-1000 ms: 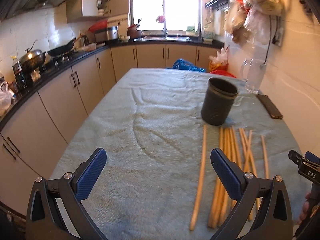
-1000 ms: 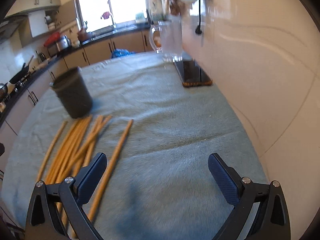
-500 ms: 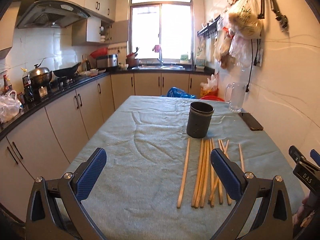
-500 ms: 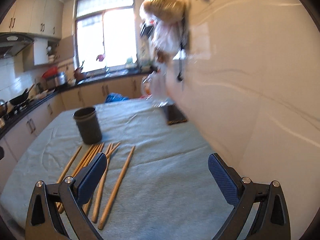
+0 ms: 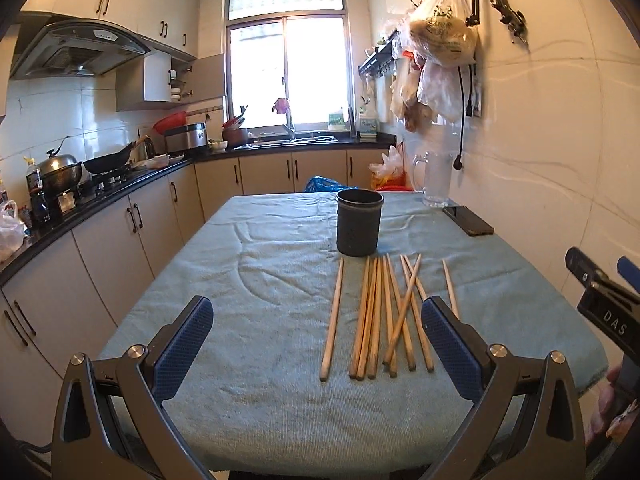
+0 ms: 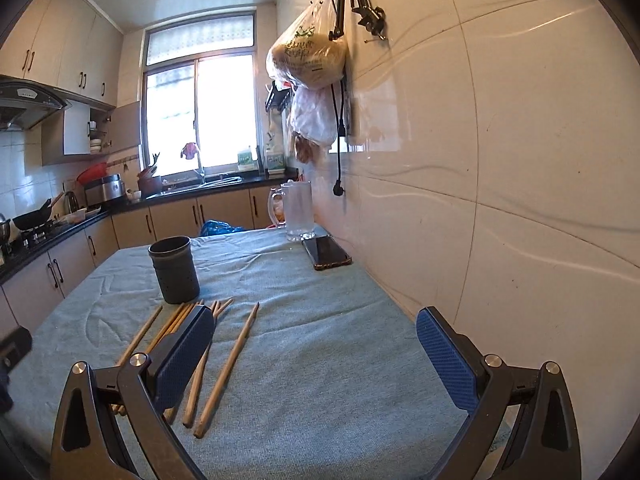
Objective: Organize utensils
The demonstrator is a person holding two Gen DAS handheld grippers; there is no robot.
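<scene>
Wooden chopsticks [image 5: 376, 316] fully visible only from the left; each tool [image 5: 316, 340] [image 6: 316, 354] gapes wide, empty.

White letters reading "DAS" are showing on the black body of the right gripper [image 5: 608, 312], which is sitting at about three o'clock in the left wrist view. Green printing is showing on the plastic bag [image 6: 308, 58] hanging from the wall hooks at about twelve o'clock in the right wrist view, but its characters are staying too small and creased to read. A label on the range hood [image 5: 76, 46] at about ten o'clock in the left wrist view is appearing only as a blur.
</scene>
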